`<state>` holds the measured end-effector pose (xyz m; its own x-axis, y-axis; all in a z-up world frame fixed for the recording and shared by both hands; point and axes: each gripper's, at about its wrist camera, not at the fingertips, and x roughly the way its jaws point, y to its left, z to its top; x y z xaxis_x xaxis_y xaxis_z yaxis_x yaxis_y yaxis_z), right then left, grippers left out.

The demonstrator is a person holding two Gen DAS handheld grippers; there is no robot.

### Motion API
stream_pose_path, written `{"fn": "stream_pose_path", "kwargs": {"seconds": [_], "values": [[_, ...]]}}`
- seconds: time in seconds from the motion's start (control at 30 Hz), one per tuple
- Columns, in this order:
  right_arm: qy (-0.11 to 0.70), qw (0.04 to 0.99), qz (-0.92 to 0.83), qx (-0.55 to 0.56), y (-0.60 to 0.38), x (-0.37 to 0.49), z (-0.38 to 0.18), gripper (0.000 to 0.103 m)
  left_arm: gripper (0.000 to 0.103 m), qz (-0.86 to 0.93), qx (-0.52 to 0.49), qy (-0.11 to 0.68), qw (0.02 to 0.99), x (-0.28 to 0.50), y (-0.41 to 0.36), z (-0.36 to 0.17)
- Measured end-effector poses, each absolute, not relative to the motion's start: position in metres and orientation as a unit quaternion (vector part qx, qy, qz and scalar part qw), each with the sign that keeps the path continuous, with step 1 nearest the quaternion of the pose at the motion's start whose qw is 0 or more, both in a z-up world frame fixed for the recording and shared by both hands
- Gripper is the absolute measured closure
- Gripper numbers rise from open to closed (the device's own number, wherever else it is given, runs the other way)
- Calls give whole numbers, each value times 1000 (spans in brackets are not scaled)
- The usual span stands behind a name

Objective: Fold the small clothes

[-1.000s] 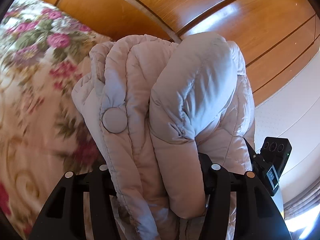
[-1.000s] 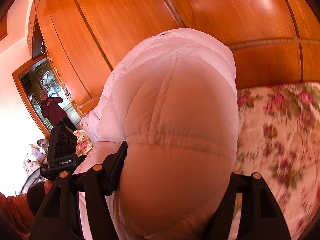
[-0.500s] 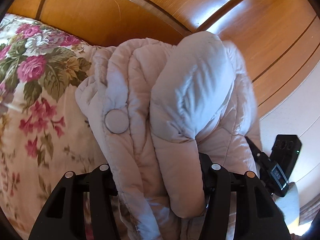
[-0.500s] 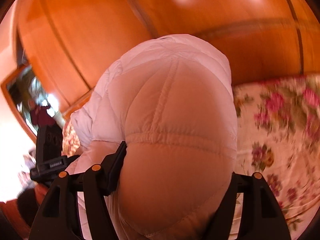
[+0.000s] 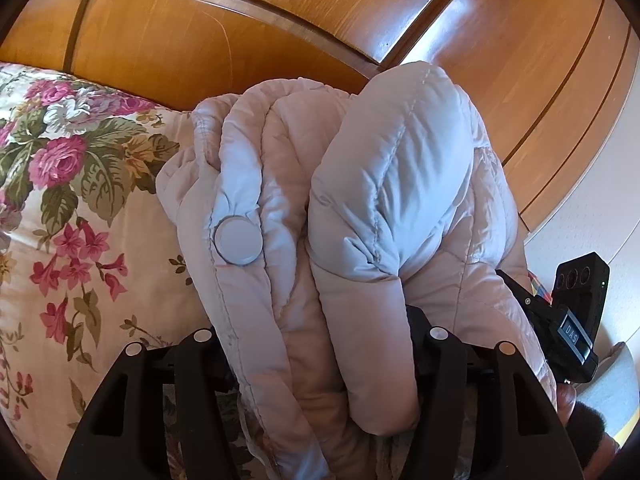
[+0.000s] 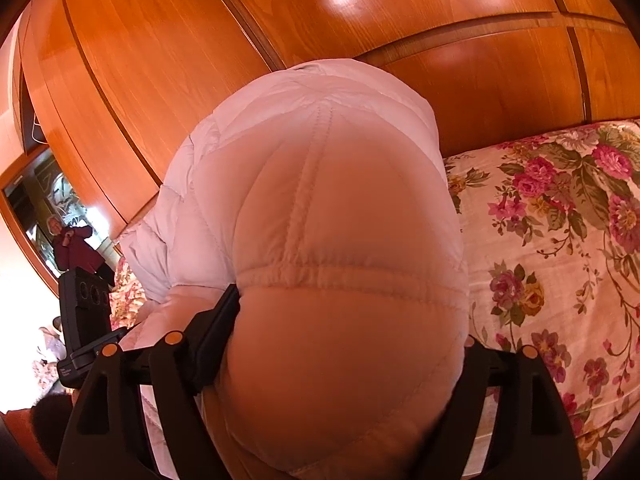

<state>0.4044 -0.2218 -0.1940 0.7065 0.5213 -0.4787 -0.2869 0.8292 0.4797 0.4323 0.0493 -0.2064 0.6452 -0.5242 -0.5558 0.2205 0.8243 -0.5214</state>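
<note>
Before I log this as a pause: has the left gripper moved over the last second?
Yes. The left gripper, shut on the puffer jacket, has swung: the wooden headboard slid rightward and the floral bedspread rose.

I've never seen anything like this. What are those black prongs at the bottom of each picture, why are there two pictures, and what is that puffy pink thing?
There is no robot here. A person holds a two-finger gripper in each hand, and each gripper has a wide-angle camera looking forward along its fingers. So one picture comes from the left gripper, the other from the right gripper. The black prongs are the fingers themselves.

The puffy thing is a small pale pink quilted jacket, with a round snap button on it. Both grippers are clamped on it, each gripping a thick bunch of the padding, so it fills both views.

Beneath and beside it lies a floral bedspread, with wooden panelling behind. The black box at the edge of each picture is part of the other gripper.
</note>
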Motion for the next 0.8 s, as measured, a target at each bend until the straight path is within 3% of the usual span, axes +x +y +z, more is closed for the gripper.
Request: {"fn": "stream_pose_path", "kwargs": {"seconds": [0.13, 0.27, 0.8], "values": [[308, 910, 215, 177, -217, 403, -192, 22, 43, -211, -220, 360, 882, 428, 59, -209], [298, 926, 179, 151, -210, 397, -187, 12, 40, -206, -226, 355, 884, 421, 65, -210], [253, 964, 76, 26, -177, 366, -171, 3, 38, -123, -180, 314, 924, 348, 66, -193]]}}
